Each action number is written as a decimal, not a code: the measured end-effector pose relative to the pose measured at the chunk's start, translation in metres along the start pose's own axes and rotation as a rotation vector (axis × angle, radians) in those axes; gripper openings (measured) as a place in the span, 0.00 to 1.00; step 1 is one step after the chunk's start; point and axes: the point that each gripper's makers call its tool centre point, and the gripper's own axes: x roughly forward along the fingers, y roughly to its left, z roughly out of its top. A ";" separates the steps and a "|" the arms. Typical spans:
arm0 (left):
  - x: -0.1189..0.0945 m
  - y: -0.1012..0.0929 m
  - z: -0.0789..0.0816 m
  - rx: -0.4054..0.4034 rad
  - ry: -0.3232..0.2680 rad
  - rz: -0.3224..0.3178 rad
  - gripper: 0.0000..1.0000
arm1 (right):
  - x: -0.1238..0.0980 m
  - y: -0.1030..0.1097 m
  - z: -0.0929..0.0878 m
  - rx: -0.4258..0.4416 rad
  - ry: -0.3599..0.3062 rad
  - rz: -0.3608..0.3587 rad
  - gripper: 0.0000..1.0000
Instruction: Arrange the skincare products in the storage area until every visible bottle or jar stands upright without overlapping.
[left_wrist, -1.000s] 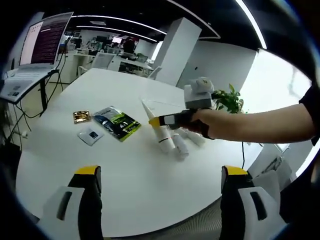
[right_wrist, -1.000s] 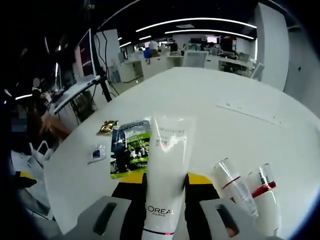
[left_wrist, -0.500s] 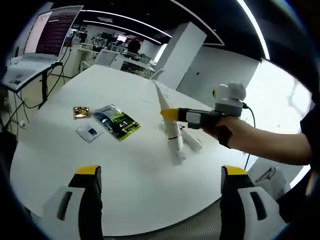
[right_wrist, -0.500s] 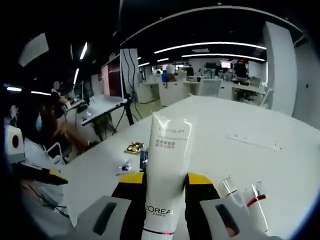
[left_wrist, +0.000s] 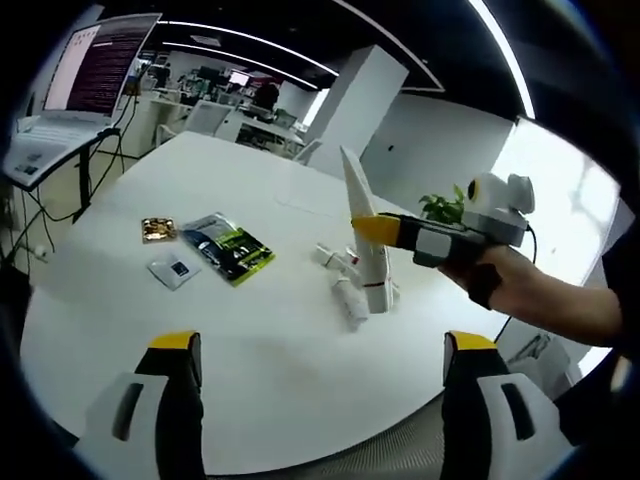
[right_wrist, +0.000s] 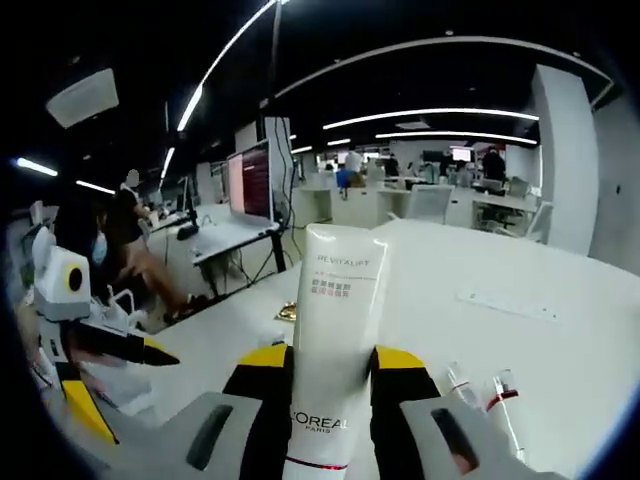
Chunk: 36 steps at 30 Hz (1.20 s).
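My right gripper (right_wrist: 320, 385) clamps the tall white L'Oréal squeeze tube (right_wrist: 330, 360), upright above the round white table (left_wrist: 270, 350), crimped end up. My left gripper (left_wrist: 320, 350) is spread, holding nothing.

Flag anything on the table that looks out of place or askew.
Two small bottles lie on their sides on the white table instead of upright. The white tube is off the table, clamped in the right claw.

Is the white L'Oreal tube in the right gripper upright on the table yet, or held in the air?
Held in the air: the white L'Oreal tube sits clamped in the right gripper, nearly upright, cap end just above the round white table.
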 end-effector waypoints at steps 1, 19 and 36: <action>0.000 -0.002 0.001 0.000 -0.002 -0.003 0.95 | -0.001 0.001 0.000 -0.008 -0.002 0.004 0.20; -0.004 -0.054 0.055 -0.010 -0.123 -0.092 0.91 | -0.058 0.035 0.002 -0.076 -0.050 0.074 0.20; 0.002 -0.091 0.078 0.064 -0.166 -0.179 0.40 | -0.088 0.078 0.002 -0.161 -0.087 0.195 0.20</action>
